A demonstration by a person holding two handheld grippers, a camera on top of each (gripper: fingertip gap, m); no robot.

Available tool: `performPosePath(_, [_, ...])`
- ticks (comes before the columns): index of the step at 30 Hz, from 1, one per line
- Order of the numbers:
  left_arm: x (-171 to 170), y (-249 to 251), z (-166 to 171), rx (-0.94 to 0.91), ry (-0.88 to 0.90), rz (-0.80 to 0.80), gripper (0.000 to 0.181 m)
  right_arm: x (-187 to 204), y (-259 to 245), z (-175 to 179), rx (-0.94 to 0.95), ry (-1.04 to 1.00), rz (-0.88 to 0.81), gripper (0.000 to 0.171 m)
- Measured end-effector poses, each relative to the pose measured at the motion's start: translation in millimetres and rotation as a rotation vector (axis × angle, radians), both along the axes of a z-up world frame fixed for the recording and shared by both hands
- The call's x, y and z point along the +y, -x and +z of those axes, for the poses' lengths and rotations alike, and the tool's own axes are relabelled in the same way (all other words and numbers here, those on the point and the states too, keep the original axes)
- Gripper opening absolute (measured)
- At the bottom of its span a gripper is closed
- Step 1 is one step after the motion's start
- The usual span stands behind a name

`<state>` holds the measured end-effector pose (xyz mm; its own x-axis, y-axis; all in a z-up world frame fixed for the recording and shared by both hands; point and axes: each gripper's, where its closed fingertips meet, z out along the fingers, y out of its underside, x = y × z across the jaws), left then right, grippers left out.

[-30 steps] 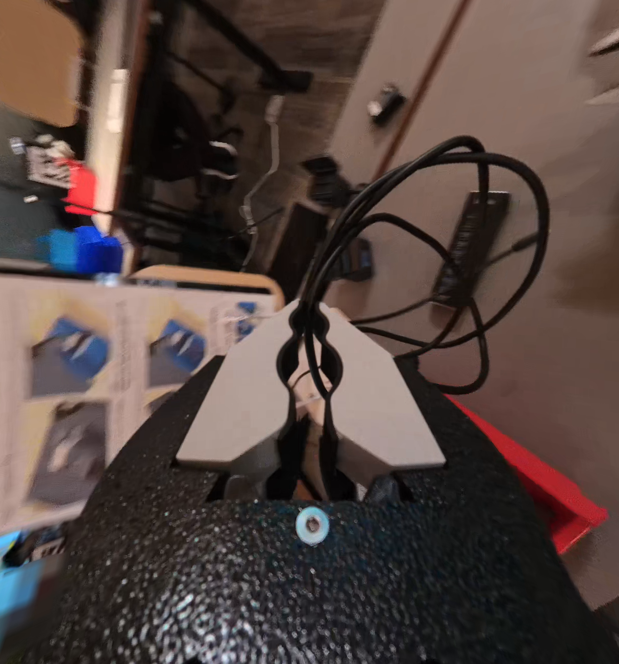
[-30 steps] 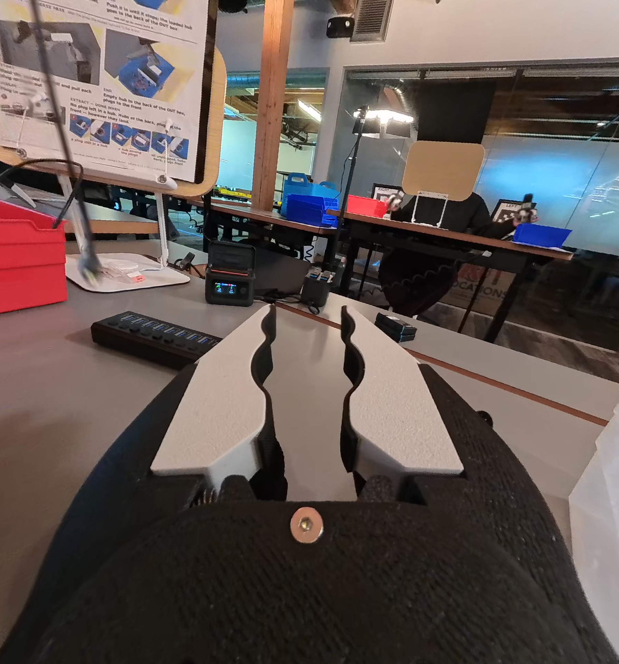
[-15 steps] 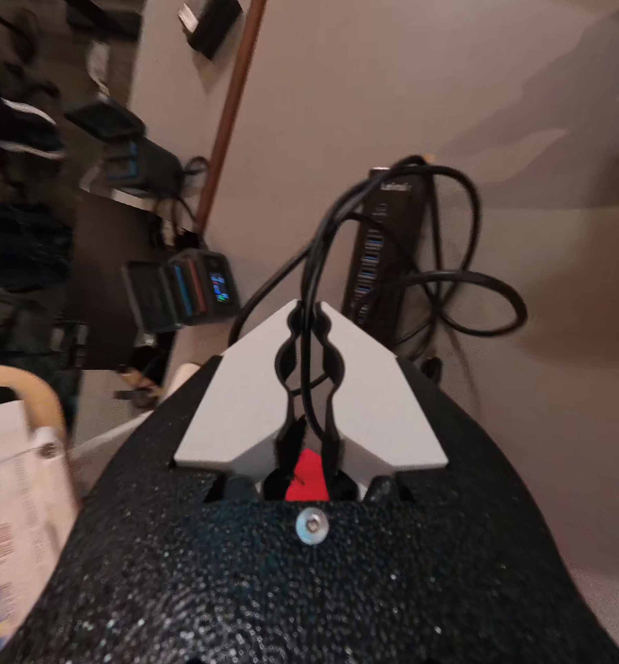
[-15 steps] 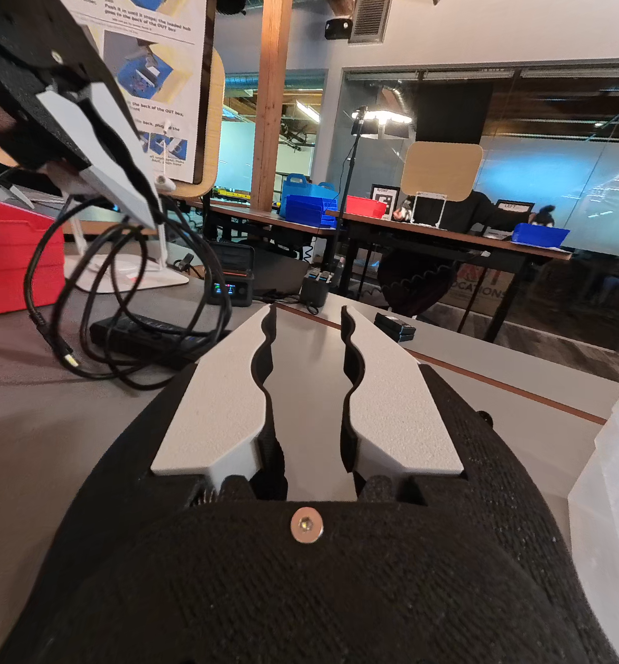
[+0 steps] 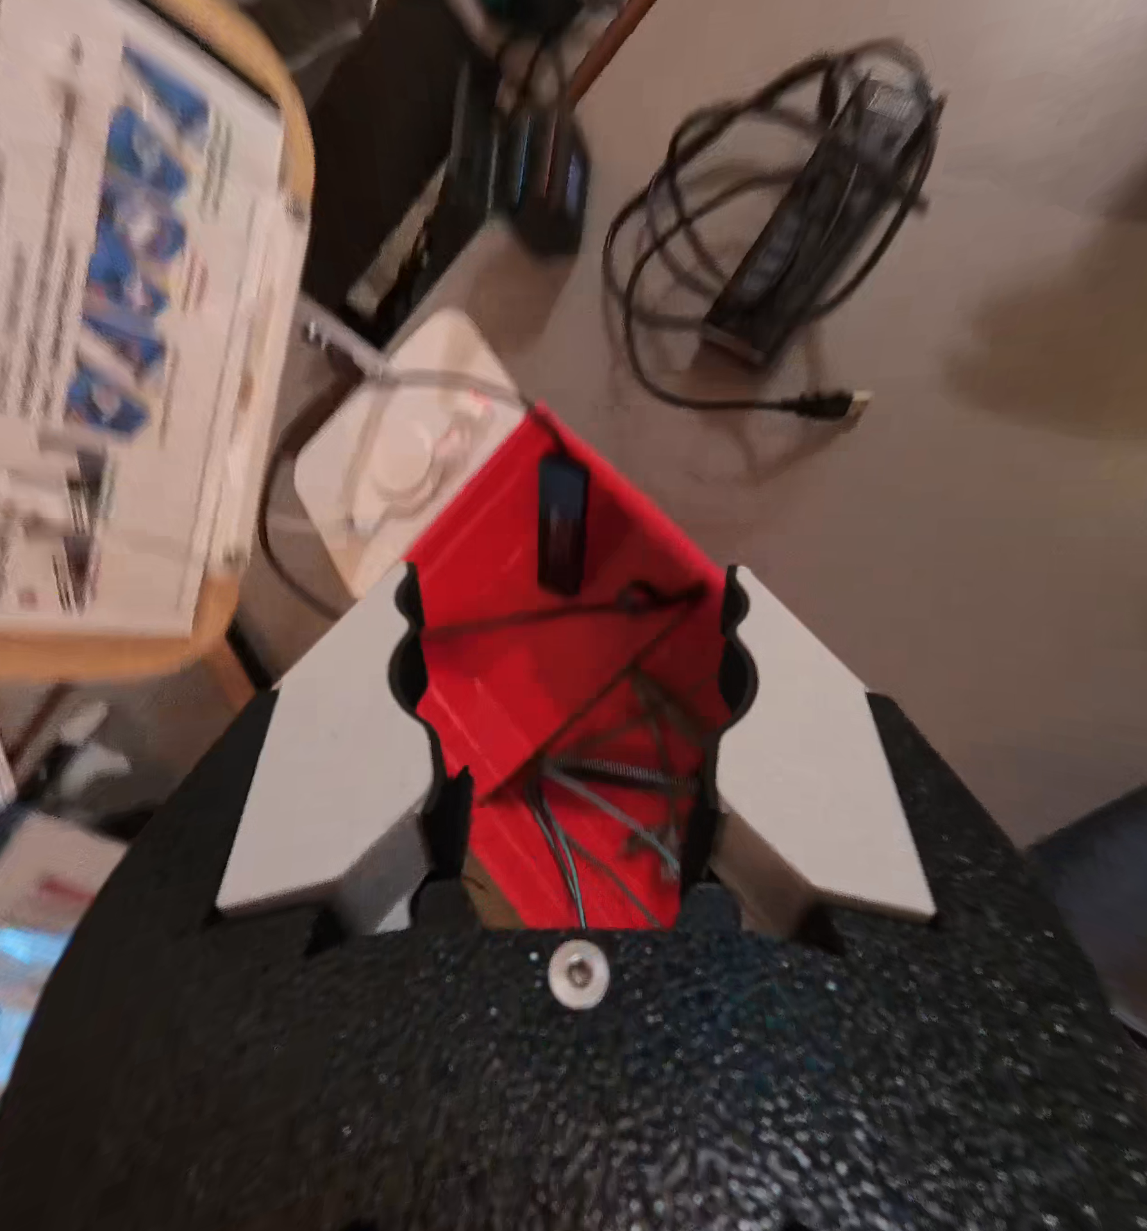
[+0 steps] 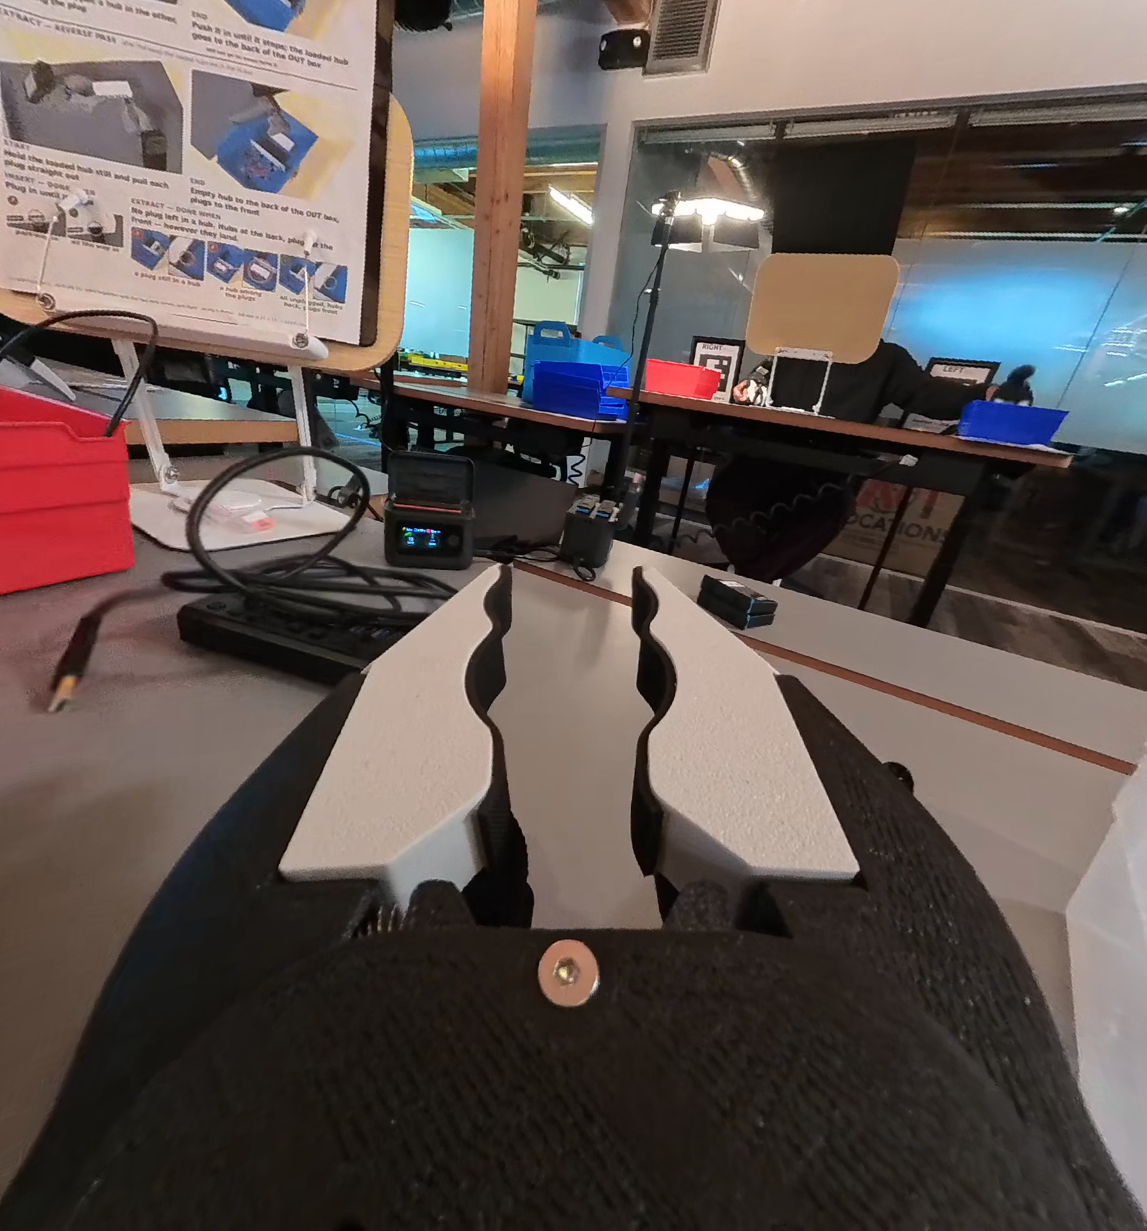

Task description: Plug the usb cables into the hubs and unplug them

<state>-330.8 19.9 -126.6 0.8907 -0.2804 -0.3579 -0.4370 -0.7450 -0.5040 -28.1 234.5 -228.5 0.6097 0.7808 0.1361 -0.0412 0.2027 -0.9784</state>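
Left gripper (image 5: 569,666) wide open, empty, above red plastic bin (image 5: 524,566). Right gripper (image 6: 570,639) open, idle. Coiled black usb cable (image 6: 277,573) lies over long black hub (image 6: 277,633) mid-table; take plug (image 6: 74,656) w/ right, align squarely.

A grey bench (image 6: 890,719) with a brown strip fills the foreground. Behind it stands a wooden post (image 6: 500,193), a second long bench (image 6: 757,416) and a dark glass wall (image 6: 957,200). A lamp (image 6: 704,216) on a stand glows before pale walls.
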Motion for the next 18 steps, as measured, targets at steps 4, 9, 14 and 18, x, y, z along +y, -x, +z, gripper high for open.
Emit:
performPosePath(4, [-71.6,33.0,-38.7,-0.01,0.121,0.188,0.084,-3.3,4.9,-1.4,-0.018,-0.01,0.01,0.034])
performPosePath(9, [-115.5,70.4,-94.2,0.1,0.236,0.278,0.081,-4.1,5.6,-2.3,-0.025,-0.011,0.014,0.034])
performPosePath(14, [-126.7,72.6,-148.2,0.066,0.342,0.272,0.081,-2.0,1.9,-2.5,-0.013,0.006,0.008,0.034])
performPosePath(18, [-133.6,76.5,-171.0,0.115,0.421,0.296,0.077,-1.6,1.1,-2.5,-0.01,0.009,0.007,0.034])
